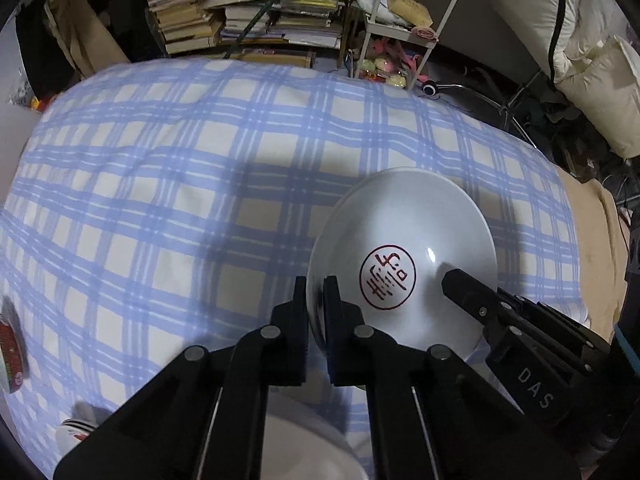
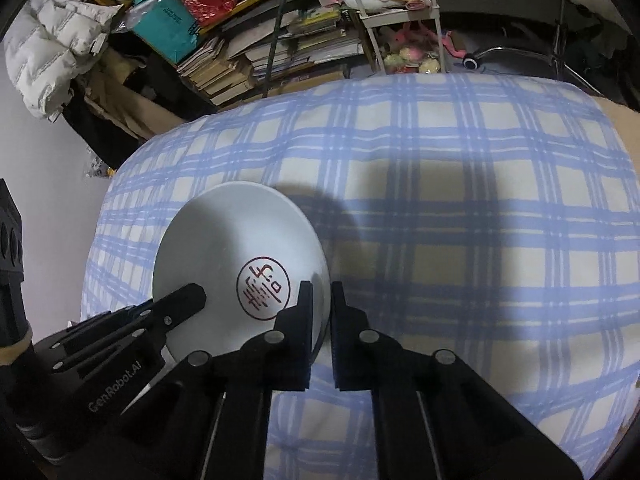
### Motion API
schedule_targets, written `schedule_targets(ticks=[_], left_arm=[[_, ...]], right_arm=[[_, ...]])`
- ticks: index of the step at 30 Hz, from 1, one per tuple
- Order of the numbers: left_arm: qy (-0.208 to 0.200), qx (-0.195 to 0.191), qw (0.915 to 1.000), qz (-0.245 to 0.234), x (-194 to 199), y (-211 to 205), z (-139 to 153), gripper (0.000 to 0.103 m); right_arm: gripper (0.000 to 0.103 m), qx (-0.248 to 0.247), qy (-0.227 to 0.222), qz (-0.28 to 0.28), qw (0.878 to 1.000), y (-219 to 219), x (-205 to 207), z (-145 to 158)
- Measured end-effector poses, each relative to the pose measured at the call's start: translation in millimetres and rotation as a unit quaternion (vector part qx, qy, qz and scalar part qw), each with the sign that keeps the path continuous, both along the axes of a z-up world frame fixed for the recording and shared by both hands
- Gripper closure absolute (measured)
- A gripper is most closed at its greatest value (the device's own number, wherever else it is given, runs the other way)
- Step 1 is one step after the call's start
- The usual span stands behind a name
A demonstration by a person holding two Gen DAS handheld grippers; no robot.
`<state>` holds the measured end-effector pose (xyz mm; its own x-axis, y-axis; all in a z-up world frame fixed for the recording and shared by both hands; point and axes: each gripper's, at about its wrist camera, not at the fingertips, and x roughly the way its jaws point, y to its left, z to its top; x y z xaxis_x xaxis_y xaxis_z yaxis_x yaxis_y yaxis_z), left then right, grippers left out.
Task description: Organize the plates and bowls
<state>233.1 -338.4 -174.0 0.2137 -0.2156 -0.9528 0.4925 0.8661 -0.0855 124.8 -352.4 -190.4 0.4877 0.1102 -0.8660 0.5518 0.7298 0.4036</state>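
Left tongs (image 1: 316,300) and right tongs (image 2: 321,304) both pinched on white bowl (image 1: 404,256) rim, above checked bed (image 1: 200,180).

Two black handheld grippers are meeting from opposite sides. The left gripper (image 1: 316,292) is pinching the left rim of a white plate (image 1: 404,240), while the right gripper (image 2: 321,300) is clamping its right rim.

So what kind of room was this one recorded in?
Probably a cluttered bedroom or living space, not a kitchen: a blue plaid cloth covers the surface, with stacked books and a white puffer jacket behind.
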Motion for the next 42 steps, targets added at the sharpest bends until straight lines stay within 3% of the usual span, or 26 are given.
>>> schedule_targets(ticks=[8, 19, 35, 42], left_arm=[[-0.018, -0.006, 0.9998, 0.01, -10, 23, 30, 0.092], [-0.034, -0.016, 0.9985, 0.039, -35, 65, 64, 0.092], [-0.006, -0.006, 0.995, 0.099, -63, 129, 48, 0.092], [0.006, 0.002, 0.9947, 0.102, -65, 139, 35, 0.092]], right_arm=[[0.092, -0.014, -0.041, -0.003, 0.999, 21, -11, 34], [0.091, -0.031, -0.076, 0.038, 0.996, 62, -25, 71], [0.091, -0.04, -0.035, 0.123, 0.991, 120, -28, 63], [0.091, -0.048, -0.012, 0.146, 0.988, 135, -20, 52]])
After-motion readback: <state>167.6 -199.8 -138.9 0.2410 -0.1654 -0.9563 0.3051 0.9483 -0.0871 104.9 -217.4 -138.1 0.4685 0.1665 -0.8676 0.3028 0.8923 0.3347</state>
